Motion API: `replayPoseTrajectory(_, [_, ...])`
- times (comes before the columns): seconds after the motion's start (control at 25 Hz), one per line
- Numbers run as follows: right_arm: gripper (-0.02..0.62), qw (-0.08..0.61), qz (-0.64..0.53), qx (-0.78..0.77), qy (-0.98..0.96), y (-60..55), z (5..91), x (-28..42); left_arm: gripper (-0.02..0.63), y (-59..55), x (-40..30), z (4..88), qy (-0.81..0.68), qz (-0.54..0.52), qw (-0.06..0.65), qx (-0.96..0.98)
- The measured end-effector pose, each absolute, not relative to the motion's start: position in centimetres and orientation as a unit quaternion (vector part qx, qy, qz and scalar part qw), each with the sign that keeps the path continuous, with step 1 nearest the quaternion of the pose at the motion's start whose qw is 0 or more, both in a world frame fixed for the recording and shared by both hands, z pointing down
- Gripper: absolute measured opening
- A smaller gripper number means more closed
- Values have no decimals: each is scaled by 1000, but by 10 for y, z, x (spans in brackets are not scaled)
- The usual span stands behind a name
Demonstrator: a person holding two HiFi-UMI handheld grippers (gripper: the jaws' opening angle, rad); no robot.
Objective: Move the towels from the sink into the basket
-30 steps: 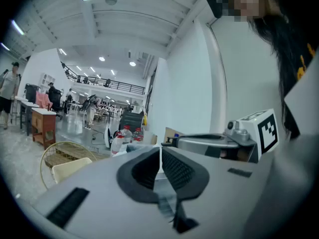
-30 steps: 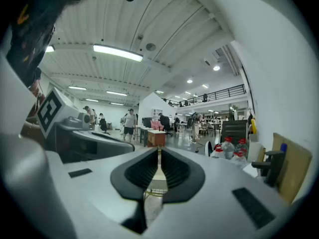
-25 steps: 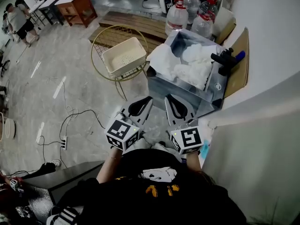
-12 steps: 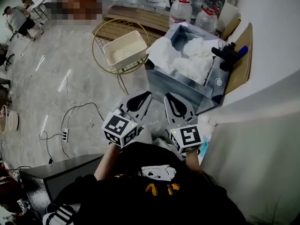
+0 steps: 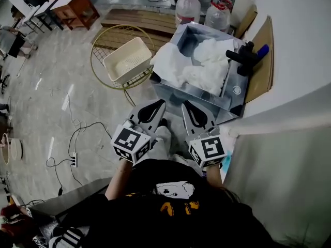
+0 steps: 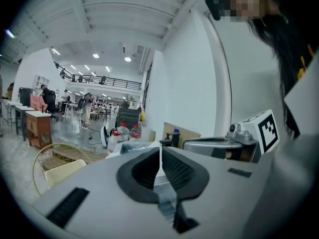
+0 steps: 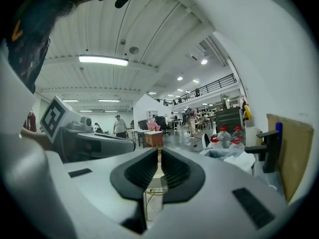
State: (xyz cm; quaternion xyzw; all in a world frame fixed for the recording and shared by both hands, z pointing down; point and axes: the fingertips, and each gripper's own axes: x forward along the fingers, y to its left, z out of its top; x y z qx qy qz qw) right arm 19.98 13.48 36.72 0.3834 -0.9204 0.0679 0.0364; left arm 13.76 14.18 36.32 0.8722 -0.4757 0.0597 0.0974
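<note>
Left gripper [image 5: 156,106] and right gripper [image 5: 187,107], low centre, both have jaws closed on nothing, short of the sink [image 5: 192,94] at upper right, where white towels [image 5: 199,66] lie heaped, one draped over its left rim. Best to open the jaws before reaching in, pinch a thick fold, lift clear of the rim, then carry left to the cream basket [image 5: 126,61]. No writing is legible, only the cubes' square markers [image 5: 129,141].
</note>
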Motion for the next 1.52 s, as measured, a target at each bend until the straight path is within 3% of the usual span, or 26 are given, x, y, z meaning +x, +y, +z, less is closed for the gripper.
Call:
replayPoseTrajectory(0.72, [23, 67, 103, 498, -858, -63, 392, 183, 18, -56, 99, 382, -372, 59, 115, 919])
replayPoseTrajectory(1.04, [26, 152, 71, 534, -829, -138, 420, 195, 18, -105, 75, 391, -348, 67, 113, 928])
replayPoseTrajectory(1.08, [39, 160, 73, 535, -826, -148, 424, 199, 18, -108, 74, 392, -349, 66, 115, 928])
replayPoseTrajectory(1.2, [200, 179, 92, 544, -815, -185, 443, 213, 18, -114, 69, 396, -356, 61, 126, 924])
replayPoseTrajectory(1.36, [295, 217, 120, 575, -780, -237, 485, 237, 18, -117, 66, 403, -368, 60, 138, 918])
replayPoseTrajectory(1.52, [334, 277, 152, 597, -737, -281, 544, 264, 18, -122, 65, 405, -380, 67, 142, 912])
